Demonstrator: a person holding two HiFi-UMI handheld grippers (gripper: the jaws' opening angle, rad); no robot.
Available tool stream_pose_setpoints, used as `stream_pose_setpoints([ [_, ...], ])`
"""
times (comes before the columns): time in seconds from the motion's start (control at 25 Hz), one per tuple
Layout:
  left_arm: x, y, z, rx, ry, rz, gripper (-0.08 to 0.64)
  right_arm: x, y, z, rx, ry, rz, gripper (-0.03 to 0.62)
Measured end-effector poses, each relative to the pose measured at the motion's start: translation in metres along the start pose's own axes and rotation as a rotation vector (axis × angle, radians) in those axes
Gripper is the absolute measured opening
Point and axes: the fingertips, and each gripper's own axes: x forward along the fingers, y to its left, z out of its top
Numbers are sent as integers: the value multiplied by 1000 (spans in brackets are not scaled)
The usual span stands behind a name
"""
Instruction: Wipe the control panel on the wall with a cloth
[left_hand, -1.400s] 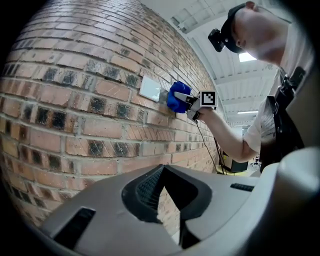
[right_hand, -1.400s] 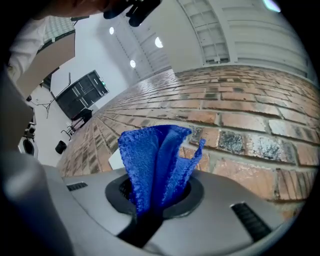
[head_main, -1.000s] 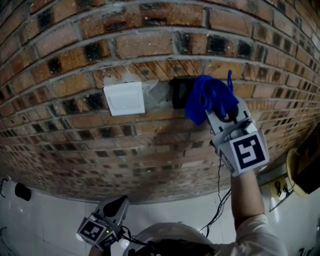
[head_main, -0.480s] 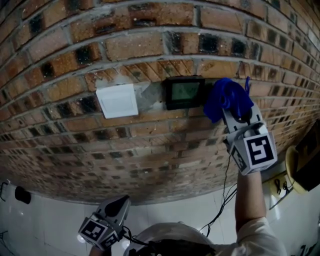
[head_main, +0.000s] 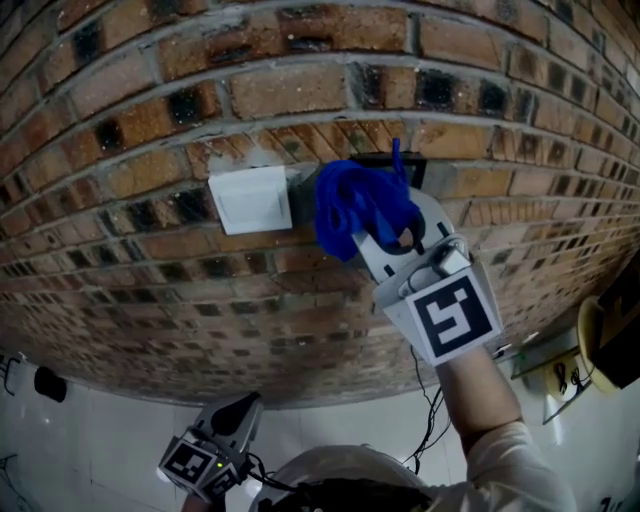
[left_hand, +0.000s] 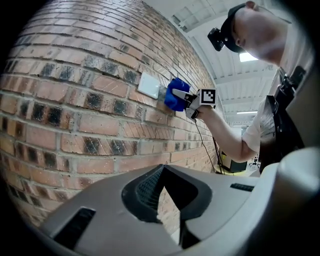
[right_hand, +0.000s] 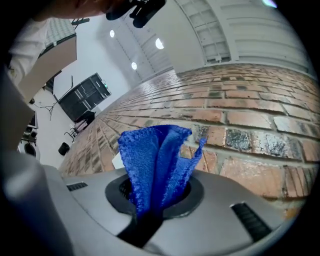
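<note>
Blue cloth clamped by right gripper fingers covers control panel beside white plate; left gripper closed.

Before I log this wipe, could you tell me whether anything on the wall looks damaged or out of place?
Nothing looks broken or spilled. The one rough spot is a grey mortar patch between the white plate and the control panel, which the cloth mostly hides.

Blue cloth, bunched, lay against dark control panel, covering most; only panel's upper right edge showed.
</note>
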Motion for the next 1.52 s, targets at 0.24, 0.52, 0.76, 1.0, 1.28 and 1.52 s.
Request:
stream_pose_setpoints([
  [0.24,0,5,-3,-9,11,11,3,-18,-25,-7,3,21,-74,89],
  [0.52,24,-10,-2,12,23,-47,3,-73,-94,-32,-41,75,-223,89],
  [0.76,46,-24,3,31,44,-55,3,-94,-130,-62,-3,92,-262,89],
  [1.0,57,-31,9,39,53,7,3,-109,-121,-66,30,35,-207,89],
  [1.28,53,-30,5,20,83,175,3,-166,-63,-136,196,90,-92,89],
  [1.52,38,-50,-5,6,111,261,3,-233,-12,-207,329,256,-6,89],
])
